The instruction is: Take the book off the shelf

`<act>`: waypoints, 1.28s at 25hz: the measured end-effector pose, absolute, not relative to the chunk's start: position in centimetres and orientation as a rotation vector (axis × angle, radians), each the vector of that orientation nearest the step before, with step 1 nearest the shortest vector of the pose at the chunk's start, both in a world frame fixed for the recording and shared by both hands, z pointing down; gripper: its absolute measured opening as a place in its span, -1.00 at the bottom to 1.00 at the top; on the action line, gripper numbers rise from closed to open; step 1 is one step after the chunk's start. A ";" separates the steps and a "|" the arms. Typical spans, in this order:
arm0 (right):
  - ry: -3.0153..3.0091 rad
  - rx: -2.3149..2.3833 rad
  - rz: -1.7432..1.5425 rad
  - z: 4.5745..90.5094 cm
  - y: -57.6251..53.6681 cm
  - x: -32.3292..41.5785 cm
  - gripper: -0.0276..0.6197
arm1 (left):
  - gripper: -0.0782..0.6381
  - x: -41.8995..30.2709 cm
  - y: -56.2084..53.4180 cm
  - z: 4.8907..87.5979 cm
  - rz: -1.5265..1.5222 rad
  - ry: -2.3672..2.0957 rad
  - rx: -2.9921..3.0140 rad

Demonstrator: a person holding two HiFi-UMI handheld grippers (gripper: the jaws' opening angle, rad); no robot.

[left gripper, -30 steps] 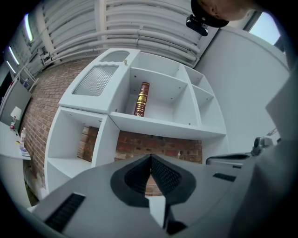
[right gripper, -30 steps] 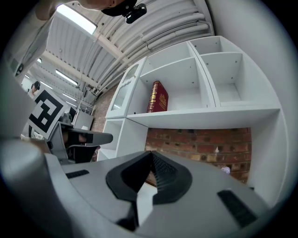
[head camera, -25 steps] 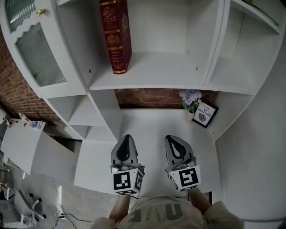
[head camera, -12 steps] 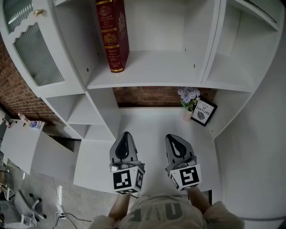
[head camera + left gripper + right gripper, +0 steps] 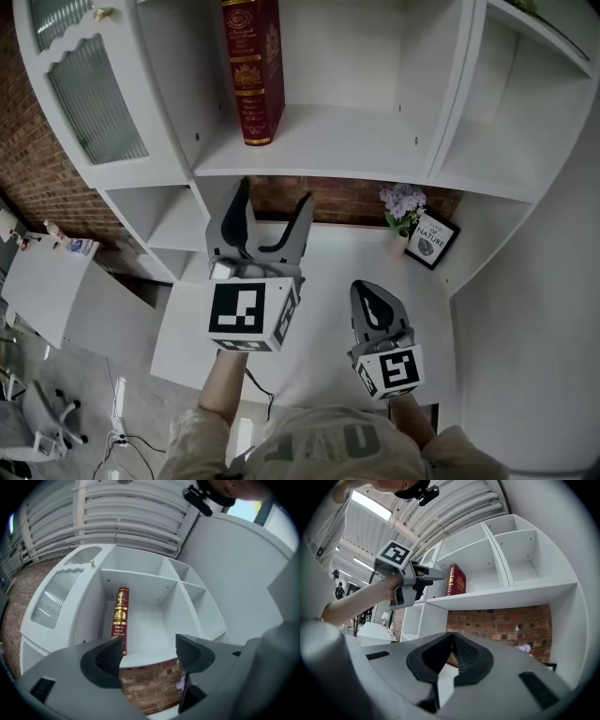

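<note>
Dark red with a gilt spine, the book (image 5: 253, 70) is seen upright at the left end of the white shelf (image 5: 356, 141), near its side wall. The left gripper (image 5: 274, 202) is held below the shelf edge, its jaws opening with nothing between them. The right gripper (image 5: 368, 298) is kept low, its jaws pressed together. The spread jaws are best lined up with the spine and brought over both covers before being closed, so the book is not tipped.

left claw (image 5: 273, 212): raised, jaws opening, nothing between | right claw (image 5: 374, 305): low, jaws together, empty
</note>
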State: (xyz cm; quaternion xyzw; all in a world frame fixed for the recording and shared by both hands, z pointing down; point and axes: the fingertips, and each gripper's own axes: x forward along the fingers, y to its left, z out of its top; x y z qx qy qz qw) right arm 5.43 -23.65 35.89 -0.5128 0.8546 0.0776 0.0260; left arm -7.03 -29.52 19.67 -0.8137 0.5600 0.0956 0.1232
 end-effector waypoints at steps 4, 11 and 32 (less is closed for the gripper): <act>2.607 -1.609 0.202 35.8 -23.5 6.5 -0.87 | 0.26 -7.6 -33.3 15.2 0.321 1.632 -2.398; 2.580 -1.661 0.180 36.1 -22.9 8.0 -0.87 | 0.28 -10.8 -40.4 10.8 0.271 1.784 -2.324; 2.434 -1.809 0.000 36.6 -25.5 12.0 -0.87 | 0.27 -12.5 -51.1 12.8 -0.047 2.012 -2.380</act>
